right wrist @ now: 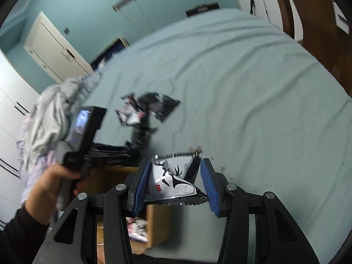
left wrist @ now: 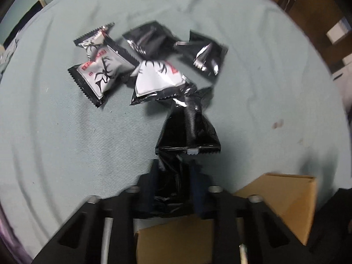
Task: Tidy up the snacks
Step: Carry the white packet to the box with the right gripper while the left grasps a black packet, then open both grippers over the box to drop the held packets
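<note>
Cardboard box is the landmark: both grippers hold packets above it, mid-transfer. Left gripper is clamped on a black packet, long axis pointing away toward the pile on the bed. Right gripper is clamped on a silver packet, lying crosswise. Next move, as judged: lower and release into the box

No words I can read anywhere: the silver snack packet on my bed shows a black deer-antler mark and small red print too blurred to make out.
</note>
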